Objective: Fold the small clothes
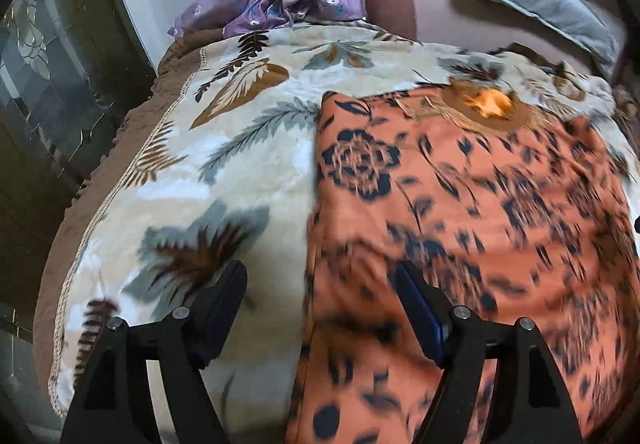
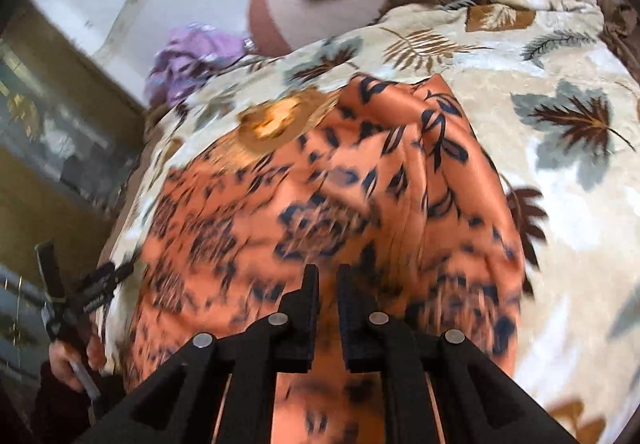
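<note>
The orange floral garment (image 1: pixel 460 204) lies mostly flat on the leaf-print blanket (image 1: pixel 224 148), apparently only partly folded, under the spread left gripper (image 1: pixel 320 296) and ahead of the right gripper (image 2: pixel 328 284), whose nearly closed fingers may pinch it.
</note>
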`<state>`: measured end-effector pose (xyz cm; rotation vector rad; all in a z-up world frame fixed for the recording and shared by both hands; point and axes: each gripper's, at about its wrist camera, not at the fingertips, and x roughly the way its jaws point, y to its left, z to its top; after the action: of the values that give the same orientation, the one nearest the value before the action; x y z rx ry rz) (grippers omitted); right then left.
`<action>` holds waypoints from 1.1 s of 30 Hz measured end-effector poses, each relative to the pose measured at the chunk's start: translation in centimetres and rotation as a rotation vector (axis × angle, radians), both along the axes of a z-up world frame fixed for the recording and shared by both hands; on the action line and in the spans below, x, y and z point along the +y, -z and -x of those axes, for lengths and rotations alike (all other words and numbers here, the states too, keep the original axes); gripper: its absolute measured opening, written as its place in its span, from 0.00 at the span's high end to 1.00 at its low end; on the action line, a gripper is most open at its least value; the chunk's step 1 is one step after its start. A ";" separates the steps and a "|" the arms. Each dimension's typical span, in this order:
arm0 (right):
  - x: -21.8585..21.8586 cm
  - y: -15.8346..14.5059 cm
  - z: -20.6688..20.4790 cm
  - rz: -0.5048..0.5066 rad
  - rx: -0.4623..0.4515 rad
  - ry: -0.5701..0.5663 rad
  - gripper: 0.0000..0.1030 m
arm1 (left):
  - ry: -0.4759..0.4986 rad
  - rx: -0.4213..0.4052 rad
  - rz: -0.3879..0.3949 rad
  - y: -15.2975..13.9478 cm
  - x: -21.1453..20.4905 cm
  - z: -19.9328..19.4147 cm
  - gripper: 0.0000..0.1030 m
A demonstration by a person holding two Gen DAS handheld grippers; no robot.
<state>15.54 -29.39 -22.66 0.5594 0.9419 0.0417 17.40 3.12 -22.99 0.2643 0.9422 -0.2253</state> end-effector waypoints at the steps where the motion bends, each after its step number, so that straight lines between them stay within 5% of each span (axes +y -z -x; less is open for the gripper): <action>1: 0.1 -0.3 1.4 -0.013 -0.007 -0.005 0.77 | 0.006 0.000 0.007 -0.2 0.6 1.1 0.25; 2: 0.2 -0.6 2.8 -0.029 -0.014 -0.005 0.72 | 0.010 0.002 0.021 -0.4 1.1 2.3 0.25; 4: 0.7 -0.6 5.7 -0.085 -0.036 0.024 0.25 | 0.017 0.005 0.046 -0.3 2.0 4.3 0.25; 5: 1.0 -0.6 6.9 -0.111 -0.064 0.049 0.23 | 0.019 0.004 0.051 -0.3 2.2 5.5 0.25; 9: 3.0 0.1 8.2 -0.070 -0.046 0.065 0.25 | 0.054 0.007 0.045 0.5 1.5 8.5 0.25; 12: 4.7 1.2 7.3 -0.005 0.006 0.035 0.52 | 0.042 0.041 0.033 2.1 0.6 9.4 0.25; 14: 5.9 1.9 6.7 0.051 0.034 0.017 0.60 | 0.031 0.059 0.000 3.3 -0.1 9.9 0.25; 19: 7.7 4.7 6.0 0.066 0.097 -0.022 0.60 | 0.004 0.088 -0.055 5.6 -0.4 10.8 0.25; 27: 8.0 1.7 4.0 0.115 0.017 -0.027 0.61 | 0.005 0.008 -0.036 3.9 -0.8 11.0 0.25; 33: 8.7 2.9 1.0 0.120 0.065 -0.050 0.61 | 0.011 -0.031 -0.017 2.8 -1.5 10.7 0.25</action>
<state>14.57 -20.65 -25.54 0.4282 1.0144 0.0117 6.72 1.67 -25.79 0.2882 0.9127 -0.2229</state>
